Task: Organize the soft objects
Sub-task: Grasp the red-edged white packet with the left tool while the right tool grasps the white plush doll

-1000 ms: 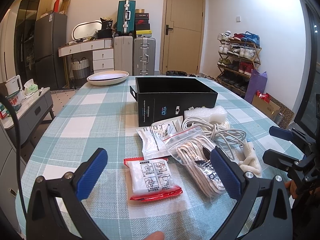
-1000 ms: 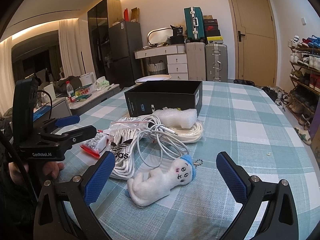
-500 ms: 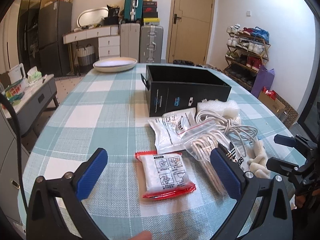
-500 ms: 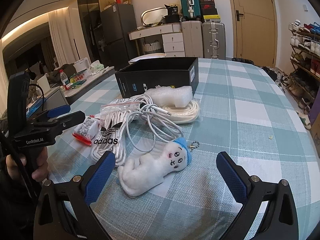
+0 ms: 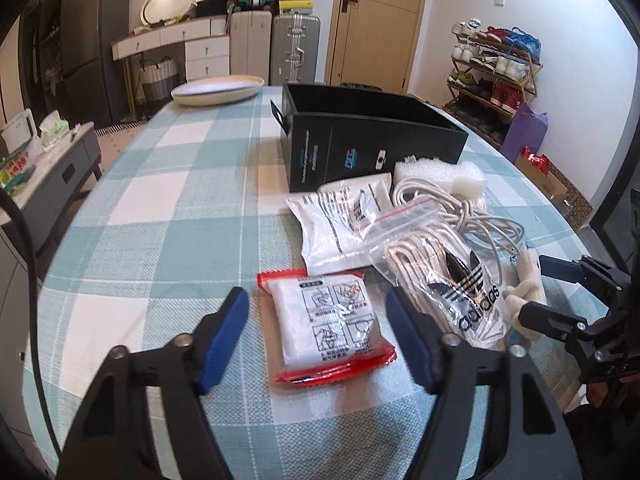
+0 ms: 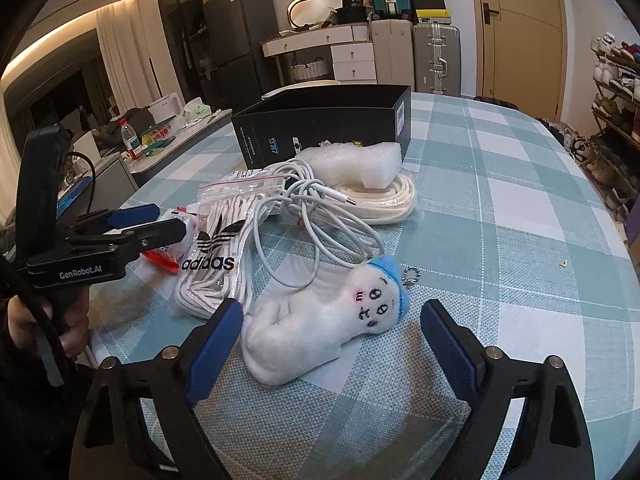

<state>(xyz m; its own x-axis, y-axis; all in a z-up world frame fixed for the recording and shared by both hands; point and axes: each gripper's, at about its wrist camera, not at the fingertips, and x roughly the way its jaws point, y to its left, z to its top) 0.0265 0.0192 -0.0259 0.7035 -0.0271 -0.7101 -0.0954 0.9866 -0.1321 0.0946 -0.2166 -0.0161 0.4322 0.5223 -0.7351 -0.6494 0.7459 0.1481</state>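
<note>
The step in hand is judged to be the approach to a first pick, since nothing is seen inside what shows of the black box (image 5: 372,136), taken as the landmark and the likely destination.

The left gripper (image 5: 318,336) is held with its jaws spread wide and nothing between the pads; it is aimed at the red-edged packet (image 5: 326,326), which lies flat on the cloth well in front of the box. The right gripper (image 6: 332,344) is likewise held wide apart and empty, with the white plush doll (image 6: 320,320) framed between its fingers, also well in front of the box. Between these and the box are seen the bagged laces (image 5: 440,276), a white pouch (image 5: 340,224), a loose white cable (image 6: 320,216) and a foam block (image 6: 360,162), the last lying just beside the box's front wall.

The next move is judged to call for a lowering of each gripper over its item, a gentle closing, then a lift over the box wall. Care is needed so that the cable near the doll is not snagged.

The surface is a table (image 5: 168,208) covered with a teal and white checked cloth. Beyond the box, a white dish (image 5: 218,90), suitcases, a drawer unit, a door and a shoe rack are visible.
</note>
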